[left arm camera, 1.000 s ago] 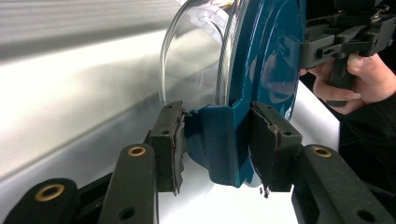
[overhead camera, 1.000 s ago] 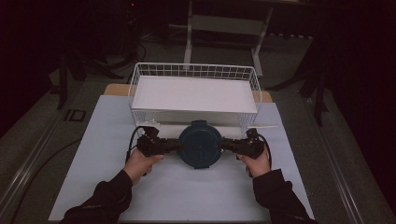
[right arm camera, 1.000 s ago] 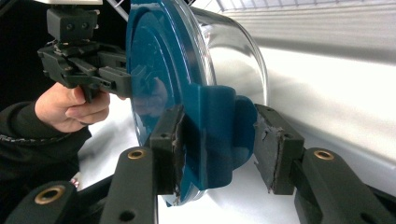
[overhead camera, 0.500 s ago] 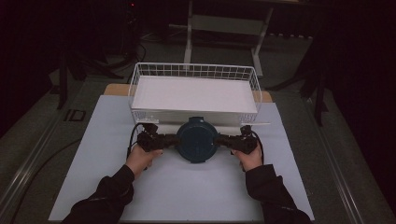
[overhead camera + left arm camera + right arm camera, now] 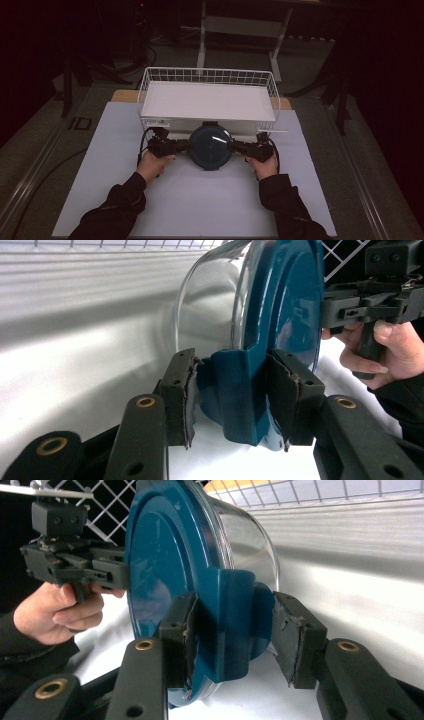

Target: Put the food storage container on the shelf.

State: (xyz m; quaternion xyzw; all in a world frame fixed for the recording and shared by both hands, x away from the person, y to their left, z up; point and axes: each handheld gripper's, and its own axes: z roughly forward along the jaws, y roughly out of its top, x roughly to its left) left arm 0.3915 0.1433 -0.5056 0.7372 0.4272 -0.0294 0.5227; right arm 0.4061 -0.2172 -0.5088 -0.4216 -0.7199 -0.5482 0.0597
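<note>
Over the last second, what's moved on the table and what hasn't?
The glass container with the blue lid, held by its side tabs between the left gripper and right gripper, has been carried forward toward the white wire basket and now sits at its near wall. Both hands moved with it. The grip on each tab is unchanged, and the basket and white table cover stayed put.
</note>
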